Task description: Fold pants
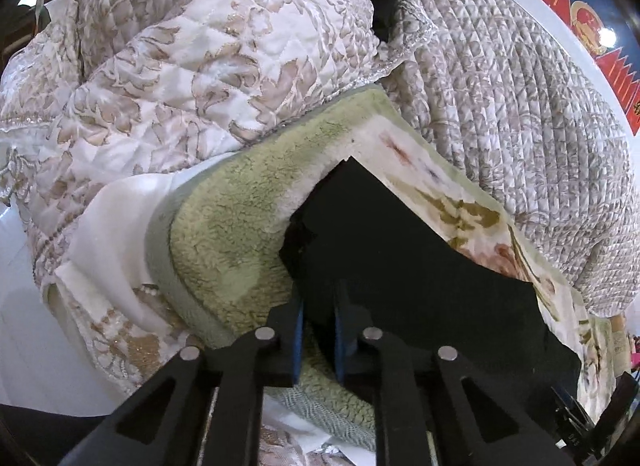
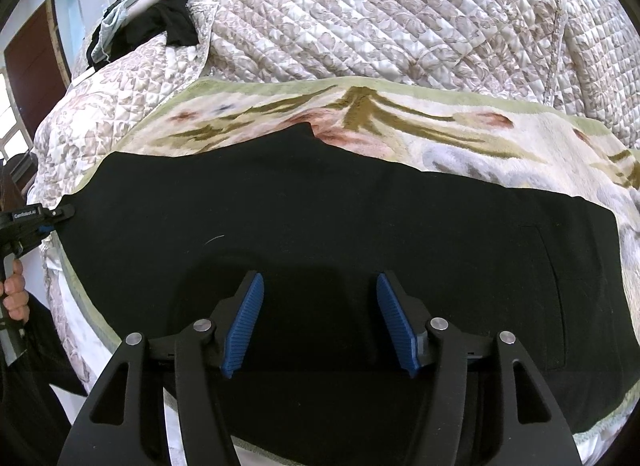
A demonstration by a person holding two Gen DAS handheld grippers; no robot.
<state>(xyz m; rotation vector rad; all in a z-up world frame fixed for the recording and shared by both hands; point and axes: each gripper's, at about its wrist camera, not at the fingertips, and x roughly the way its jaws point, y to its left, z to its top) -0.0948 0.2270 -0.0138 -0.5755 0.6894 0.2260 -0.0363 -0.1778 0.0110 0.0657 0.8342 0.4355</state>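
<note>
The flat black fabric pants (image 2: 320, 225) lie spread directly under and ahead of our right tongs (image 2: 320, 322), their long axis running crosswise to those tongs, from the far left edge to the right past a stitched pocket outline; we see them resting on a plush floral blanket with a pale green border (image 2: 400, 121), which in turn lies over a quilted beige-and-white bedspread (image 2: 360, 17) on the bed. Our right tongs stand wide apart above the middle of the cloth, holding nothing; our left tongs (image 1: 319, 330) are drawn narrow at the left end of the pants (image 1: 400, 250), with dark cloth between the blue pads (image 1: 298, 340), so we judge them pinching that end, though the contact itself is hard to see. In the right view the left tongs (image 2: 60, 211) touch the cloth's left extremity. We judge the left hand nearer an end; the fold should carry that end along the long axis toward the right.
</note>
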